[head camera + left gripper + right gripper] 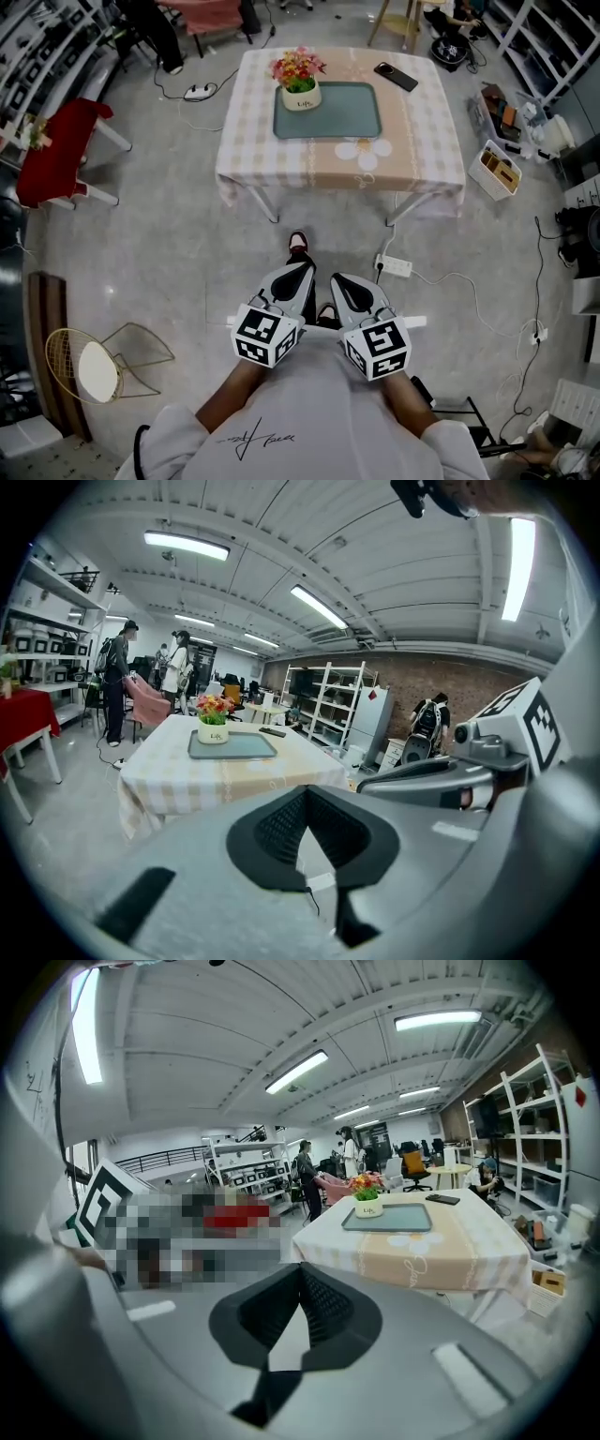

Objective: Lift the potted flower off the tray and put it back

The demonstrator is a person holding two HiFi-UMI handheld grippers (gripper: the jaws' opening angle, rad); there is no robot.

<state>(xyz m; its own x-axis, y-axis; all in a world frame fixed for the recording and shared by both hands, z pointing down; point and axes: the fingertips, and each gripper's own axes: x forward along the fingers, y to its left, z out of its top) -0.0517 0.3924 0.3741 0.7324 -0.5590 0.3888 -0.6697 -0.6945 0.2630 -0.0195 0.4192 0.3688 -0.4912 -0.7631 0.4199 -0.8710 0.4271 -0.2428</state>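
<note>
While the left gripper (pixel 298 274) and right gripper (pixel 348 285) hang side by side in the head view, the potted flower (pixel 299 82) stands on the tray (pixel 347 114) (left end), well apart on the table (pixel 422 141). Left gripper view: jaws clenched, empty. Right gripper view: jaws clenched, empty.

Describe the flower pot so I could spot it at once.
Look to the table with the checked peach cloth. A teal tray lies on it, and the pot stands in the tray's far left corner. It is small and cream, topped with pink and orange flowers, the only upright thing there, unlike the flat black phone.
</note>
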